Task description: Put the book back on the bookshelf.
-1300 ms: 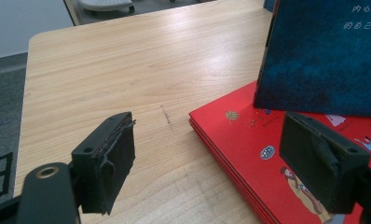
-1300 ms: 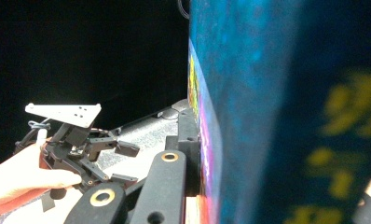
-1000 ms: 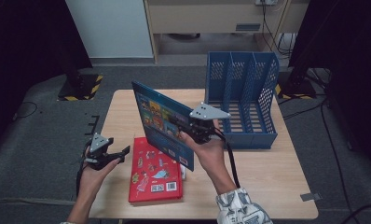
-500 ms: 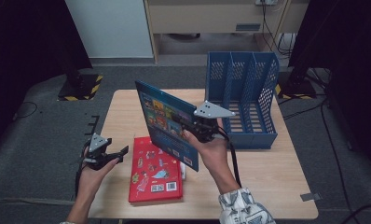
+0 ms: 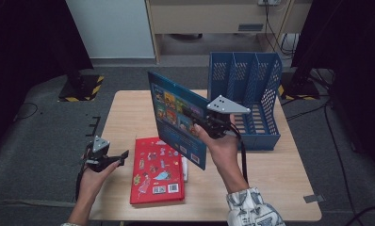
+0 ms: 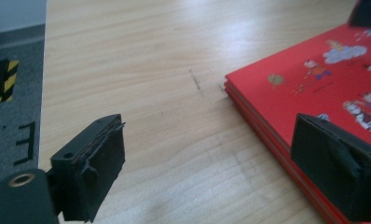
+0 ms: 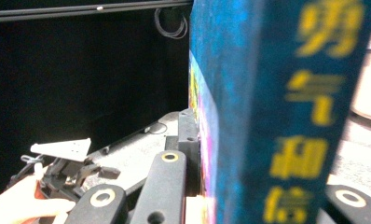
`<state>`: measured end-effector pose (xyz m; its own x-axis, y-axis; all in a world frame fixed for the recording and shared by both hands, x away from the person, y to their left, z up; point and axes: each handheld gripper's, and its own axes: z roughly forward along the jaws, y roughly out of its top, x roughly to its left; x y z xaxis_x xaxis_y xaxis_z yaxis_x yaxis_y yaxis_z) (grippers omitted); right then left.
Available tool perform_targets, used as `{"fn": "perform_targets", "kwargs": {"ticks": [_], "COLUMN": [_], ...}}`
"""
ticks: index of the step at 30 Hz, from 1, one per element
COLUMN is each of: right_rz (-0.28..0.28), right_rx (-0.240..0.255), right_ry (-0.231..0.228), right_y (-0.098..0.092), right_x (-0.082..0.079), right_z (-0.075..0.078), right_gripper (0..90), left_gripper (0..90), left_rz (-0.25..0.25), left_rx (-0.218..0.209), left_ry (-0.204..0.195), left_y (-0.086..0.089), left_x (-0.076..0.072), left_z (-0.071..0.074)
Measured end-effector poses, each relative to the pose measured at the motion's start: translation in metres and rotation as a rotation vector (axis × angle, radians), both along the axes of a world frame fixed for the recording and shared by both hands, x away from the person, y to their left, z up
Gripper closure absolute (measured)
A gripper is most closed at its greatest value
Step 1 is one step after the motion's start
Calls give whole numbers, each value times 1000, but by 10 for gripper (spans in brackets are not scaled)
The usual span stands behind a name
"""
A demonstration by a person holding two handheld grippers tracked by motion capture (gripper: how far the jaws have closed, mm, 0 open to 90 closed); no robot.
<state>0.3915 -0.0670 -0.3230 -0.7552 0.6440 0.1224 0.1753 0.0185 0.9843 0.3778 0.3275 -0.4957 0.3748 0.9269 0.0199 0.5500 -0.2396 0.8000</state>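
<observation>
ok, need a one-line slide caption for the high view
Right gripper holds a blue picture book upright beside the blue slotted file rack; open left gripper waits by the red book.

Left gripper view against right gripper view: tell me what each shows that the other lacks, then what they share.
The left gripper view has the red book lying flat on the wooden table, seen between the open jaws of the left tool. The right gripper view has the blue book upright, clamped in the right tool, yellow lettering on its spine. Shared: black jaws at the bottom and grey floor.
</observation>
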Motion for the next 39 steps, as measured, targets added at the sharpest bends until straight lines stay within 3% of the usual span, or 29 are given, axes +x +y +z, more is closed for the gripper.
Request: {"fn": "perform_targets", "kwargs": {"ticks": [21, 30, 39], "right_rz": [-128, -195, -251], "right_rx": [83, 79, 79], "right_ry": [-15, -25, -27], "right_y": [-47, -66, -90], "right_x": [-2, -2, -4], "right_z": [26, 41, 45], "right_gripper": [832, 832, 832], "left_gripper": [40, 40, 40], "left_rz": [61, 52, 53], "left_rx": [9, 14, 13], "left_ry": [46, 52, 48], "left_y": [12, 10, 10], "left_x": [5, 4, 4], "left_z": [-14, -15, -15]}}
